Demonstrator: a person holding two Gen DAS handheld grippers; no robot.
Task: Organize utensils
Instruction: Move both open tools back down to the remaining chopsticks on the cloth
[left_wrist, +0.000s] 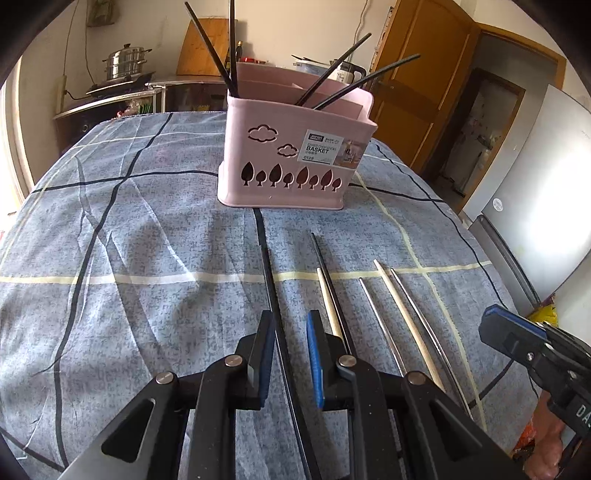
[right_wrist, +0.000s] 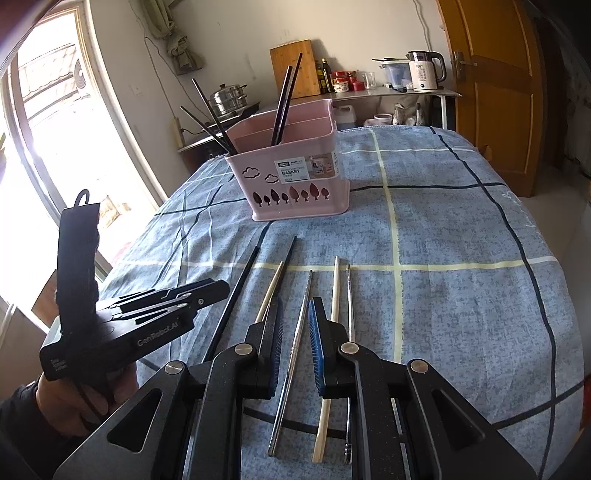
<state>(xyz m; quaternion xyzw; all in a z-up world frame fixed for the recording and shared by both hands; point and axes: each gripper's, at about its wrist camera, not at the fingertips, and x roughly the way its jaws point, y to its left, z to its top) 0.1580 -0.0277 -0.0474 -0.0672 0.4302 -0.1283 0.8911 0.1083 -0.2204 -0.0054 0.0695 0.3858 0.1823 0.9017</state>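
Observation:
A pink utensil basket (left_wrist: 291, 147) (right_wrist: 295, 177) stands on the blue checked tablecloth and holds several black chopsticks (left_wrist: 332, 81). Several chopsticks lie on the cloth in a row in front of it: black, wooden and metal. My left gripper (left_wrist: 290, 325) is open, its jaws on either side of a black chopstick (left_wrist: 275, 295) lying on the cloth. My right gripper (right_wrist: 295, 310) is open, its jaws on either side of a metal chopstick (right_wrist: 295, 350). A wooden chopstick (right_wrist: 334, 295) and another metal one (right_wrist: 350, 295) lie just right of it.
The table (right_wrist: 461, 240) edge drops off at the right and near side. A counter with a steamer pot (right_wrist: 227, 98), a cutting board (right_wrist: 293, 70) and a kettle (right_wrist: 424, 72) stands behind. A wooden door (right_wrist: 491, 92) is at right, a window at left.

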